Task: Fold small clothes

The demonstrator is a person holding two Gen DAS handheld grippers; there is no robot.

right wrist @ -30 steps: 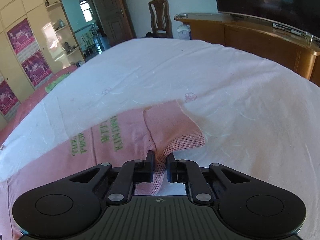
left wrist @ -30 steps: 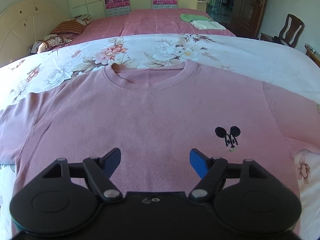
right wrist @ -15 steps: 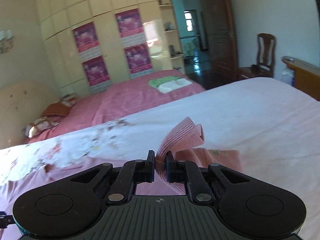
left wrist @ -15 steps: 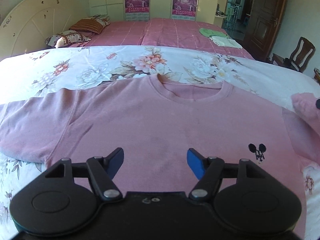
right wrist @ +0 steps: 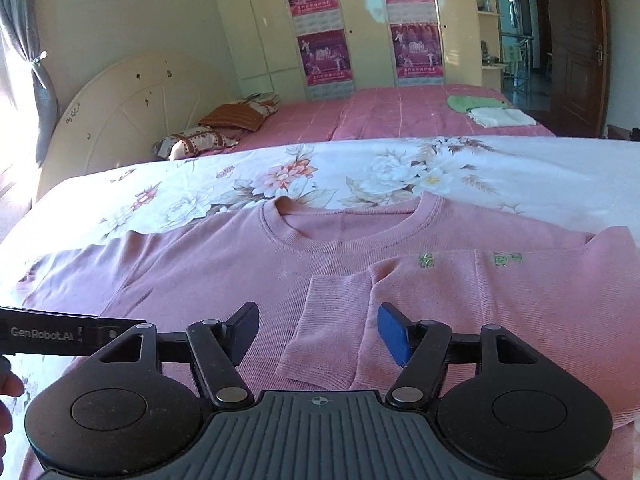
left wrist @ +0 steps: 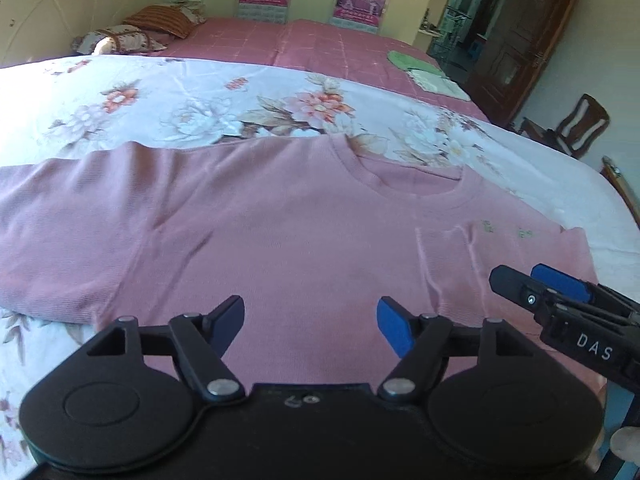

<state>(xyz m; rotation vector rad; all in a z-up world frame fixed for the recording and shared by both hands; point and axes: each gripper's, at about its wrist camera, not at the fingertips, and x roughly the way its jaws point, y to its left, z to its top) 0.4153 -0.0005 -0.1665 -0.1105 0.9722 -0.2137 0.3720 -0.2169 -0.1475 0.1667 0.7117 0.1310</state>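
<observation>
A pink long-sleeved sweater (left wrist: 280, 236) lies flat on the floral bedsheet, collar (left wrist: 416, 184) pointing away. Its right sleeve (right wrist: 472, 304) is folded across the chest, its ribbed cuff (right wrist: 320, 328) lying between my right gripper's fingers. The left sleeve (left wrist: 60, 232) is stretched out to the left. My left gripper (left wrist: 311, 326) is open and empty above the lower chest. My right gripper (right wrist: 318, 332) is open and empty above the folded cuff; it also shows in the left wrist view (left wrist: 536, 284).
The floral sheet (right wrist: 320, 176) covers the bed beyond the collar. A second bed with a pink cover (right wrist: 400, 116) stands behind, with pillows (right wrist: 224, 128) and folded green and white cloths (right wrist: 488, 112). A wooden chair (left wrist: 580, 128) and door (left wrist: 520, 36) are at right.
My right gripper carried the right sleeve over the chest, opened and let it go. My left gripper shifted left over the sweater and stayed open.
</observation>
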